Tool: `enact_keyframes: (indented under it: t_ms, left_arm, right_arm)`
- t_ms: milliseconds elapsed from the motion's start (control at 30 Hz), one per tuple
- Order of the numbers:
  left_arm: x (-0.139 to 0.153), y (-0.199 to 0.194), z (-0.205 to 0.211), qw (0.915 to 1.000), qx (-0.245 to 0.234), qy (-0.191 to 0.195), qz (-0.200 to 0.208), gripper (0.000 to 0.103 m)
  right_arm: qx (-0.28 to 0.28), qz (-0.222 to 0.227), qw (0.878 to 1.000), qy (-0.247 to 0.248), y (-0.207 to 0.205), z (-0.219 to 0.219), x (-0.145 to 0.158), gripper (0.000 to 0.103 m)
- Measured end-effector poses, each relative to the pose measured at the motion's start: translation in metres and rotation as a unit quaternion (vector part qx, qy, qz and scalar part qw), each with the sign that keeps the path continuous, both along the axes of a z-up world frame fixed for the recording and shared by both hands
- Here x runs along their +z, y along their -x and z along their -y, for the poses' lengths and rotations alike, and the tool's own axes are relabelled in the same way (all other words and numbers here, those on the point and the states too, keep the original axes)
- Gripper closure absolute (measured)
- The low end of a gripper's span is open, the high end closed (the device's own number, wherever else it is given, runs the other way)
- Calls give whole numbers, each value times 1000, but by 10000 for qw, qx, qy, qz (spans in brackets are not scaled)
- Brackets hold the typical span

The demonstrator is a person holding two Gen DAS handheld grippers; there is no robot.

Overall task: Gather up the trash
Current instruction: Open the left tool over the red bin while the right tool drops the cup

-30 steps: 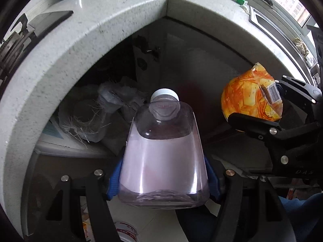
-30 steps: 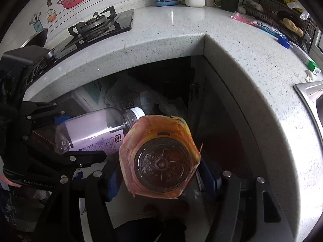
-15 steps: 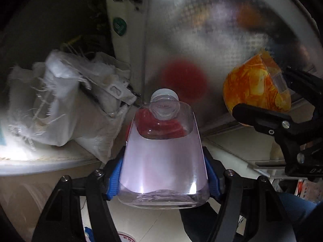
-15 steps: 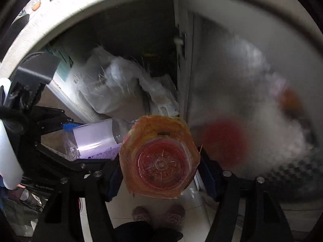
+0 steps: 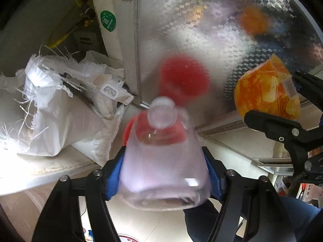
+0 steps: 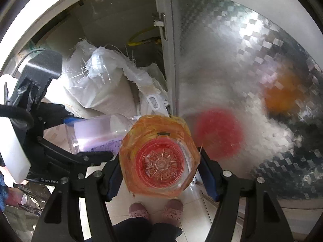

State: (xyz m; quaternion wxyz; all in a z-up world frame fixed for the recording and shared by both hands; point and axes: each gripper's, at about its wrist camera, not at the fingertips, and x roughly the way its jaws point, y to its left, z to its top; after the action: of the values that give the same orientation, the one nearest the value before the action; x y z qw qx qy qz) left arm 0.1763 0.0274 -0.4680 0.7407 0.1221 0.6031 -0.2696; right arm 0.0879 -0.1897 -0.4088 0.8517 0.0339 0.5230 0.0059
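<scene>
My left gripper [image 5: 163, 173] is shut on a clear plastic bottle [image 5: 163, 161] with a pale lilac label and white cap, held base toward the camera. It also shows in the right wrist view [image 6: 97, 135], at the left. My right gripper [image 6: 159, 171] is shut on an orange-labelled plastic bottle [image 6: 159, 157], seen base-on. That orange bottle appears at the right of the left wrist view [image 5: 266, 92]. Both bottles are held side by side, low in front of an open cabinet. A red object [image 5: 129, 129] shows behind and through the clear bottle.
White woven sacks [image 5: 60, 109] lie on the cabinet floor inside the open cabinet [image 6: 113, 20]. A shiny patterned metal door panel [image 5: 222, 30] stands ahead, mirroring red and orange blurs. Tiled floor [image 6: 193, 207] and the person's pink slippers [image 6: 139, 209] are below.
Both grippers have dropped from countertop level and moved closer to the open cabinet and metal door, each still holding its bottle. The countertop has left view.
</scene>
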Motion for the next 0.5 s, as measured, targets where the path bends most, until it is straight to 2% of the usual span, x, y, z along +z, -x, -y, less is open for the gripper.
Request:
enact_keyframes:
  t_ms: [133,333,500]
  left_arm:
    - [8,-5,-1,10000,13,57,6,20]
    - [18,-4,-15,9998,189,20,-6,20]
    - [13,-1,-43,9984,549,-70,-78,20]
  right_arm:
    - [46,-5,10000,41,-2,0,4,38]
    - [168,-66,9998,-75,-7,-5,7,38]
    - [591,-162,9981,-119,-18,-27,4,38]
